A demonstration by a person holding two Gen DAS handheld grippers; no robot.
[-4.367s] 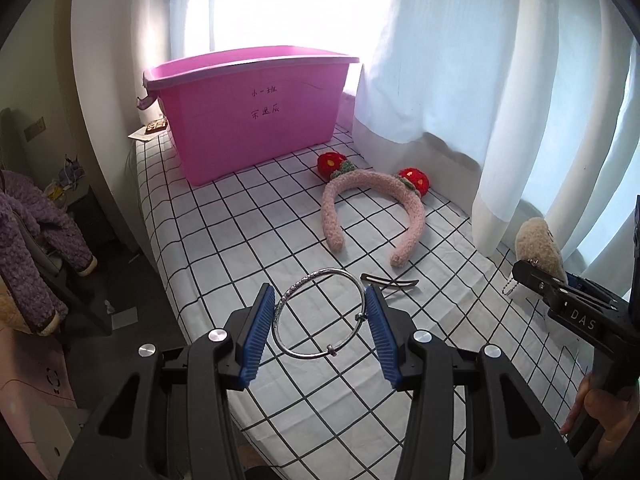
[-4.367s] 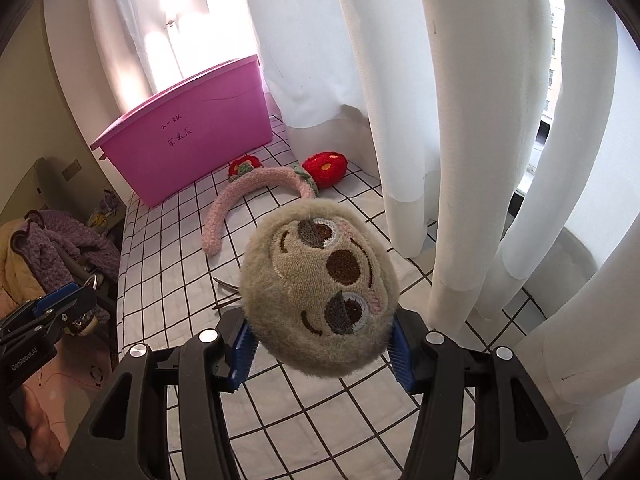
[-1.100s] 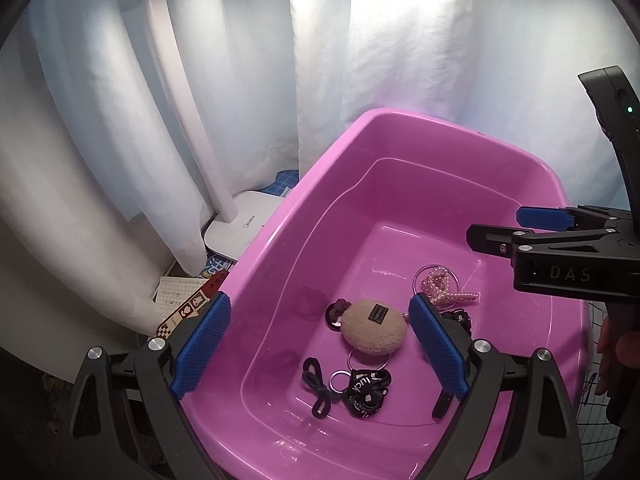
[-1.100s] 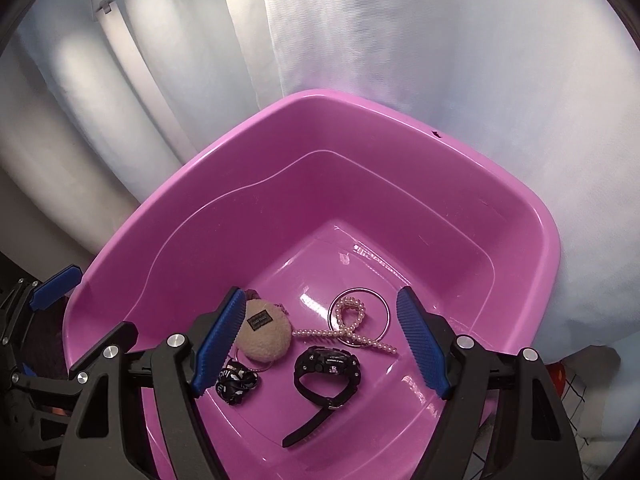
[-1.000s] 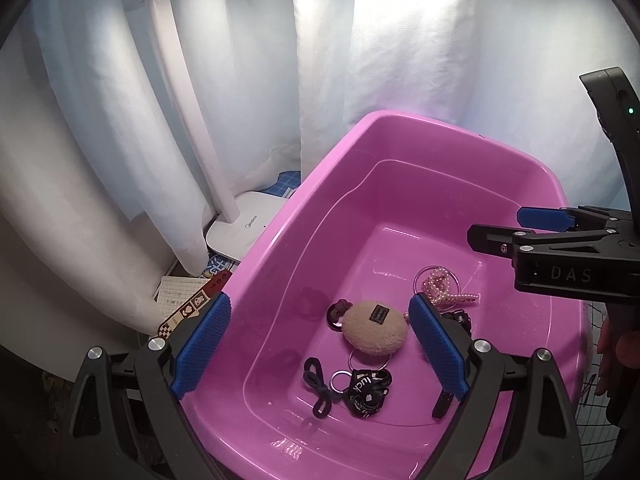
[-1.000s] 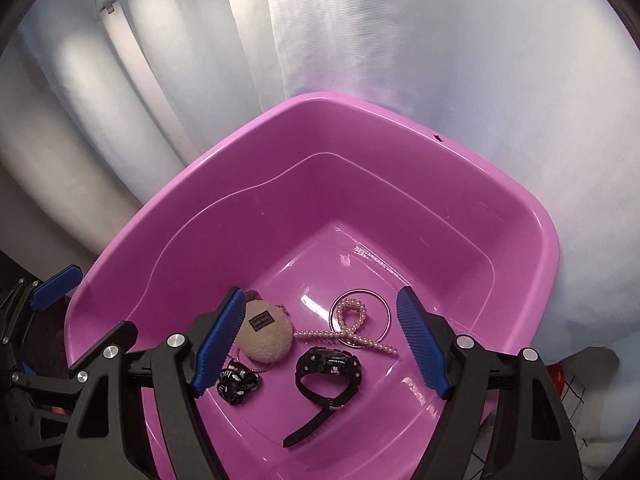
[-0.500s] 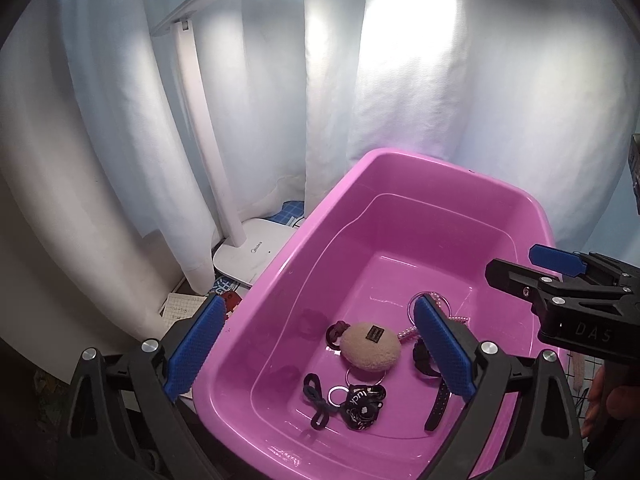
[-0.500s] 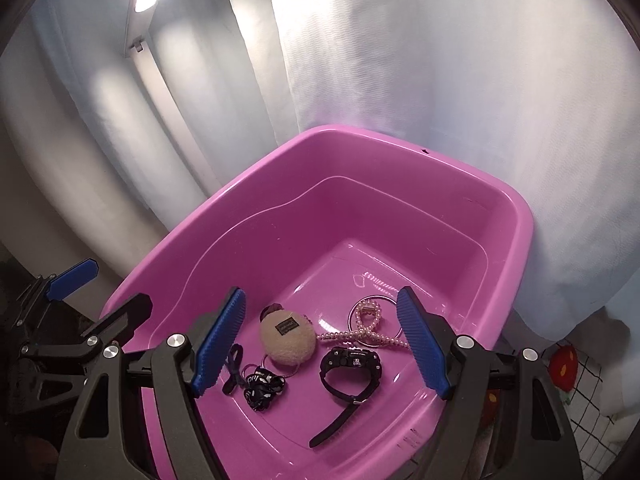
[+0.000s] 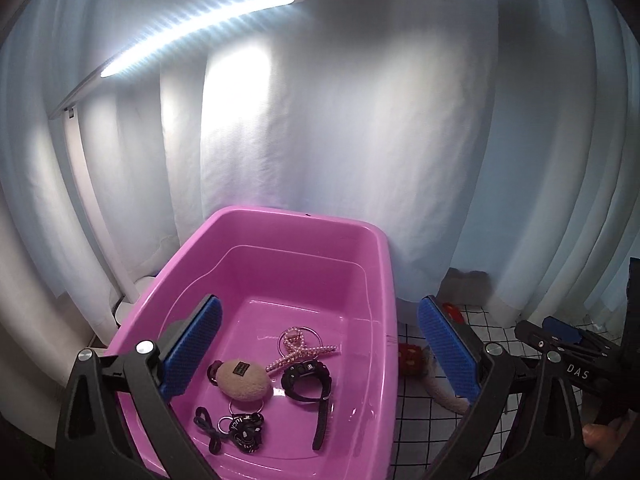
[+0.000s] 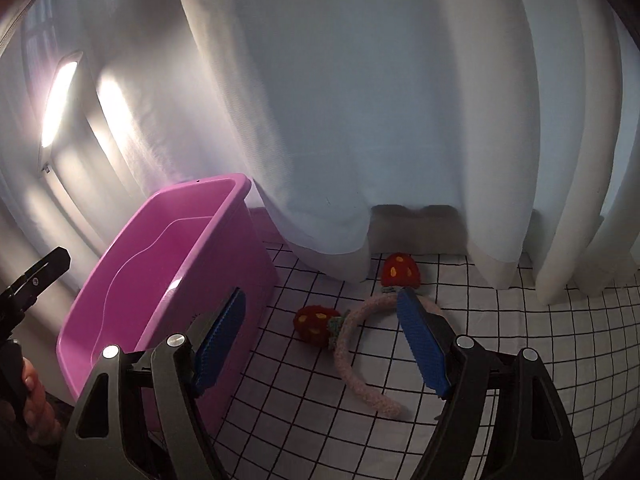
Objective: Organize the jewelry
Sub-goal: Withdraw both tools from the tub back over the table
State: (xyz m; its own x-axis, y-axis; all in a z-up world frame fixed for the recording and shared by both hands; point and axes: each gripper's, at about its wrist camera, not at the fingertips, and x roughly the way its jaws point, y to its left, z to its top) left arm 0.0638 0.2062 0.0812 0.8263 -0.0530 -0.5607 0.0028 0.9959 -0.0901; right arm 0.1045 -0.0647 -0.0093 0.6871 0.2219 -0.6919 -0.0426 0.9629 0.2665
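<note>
A pink plastic tub [image 9: 372, 240] holds a plush keychain [image 9: 242, 380], a pearl strand on a silver ring [image 9: 298, 346], a black watch [image 9: 308, 376] and a black lanyard [image 9: 240, 426]. My left gripper [image 9: 320, 352] is open and empty above the tub. My right gripper [image 10: 320, 344] is open and empty, to the right of the tub [image 10: 160, 276], above a pink fuzzy headband [image 10: 352, 356] with two red strawberries [image 10: 314, 324] on the checked cloth [image 10: 520, 340].
White curtains [image 10: 360, 120] hang behind the tub and reach down to the cloth. A lit desk lamp [image 9: 200, 28] stands left of the tub. The right gripper's body [image 9: 568, 356] shows at the right of the left wrist view.
Both grippers, which held the ring and the plush keychain earlier, are open and empty. Both have pulled up and back from the tub. The right one has swung right toward the headband.
</note>
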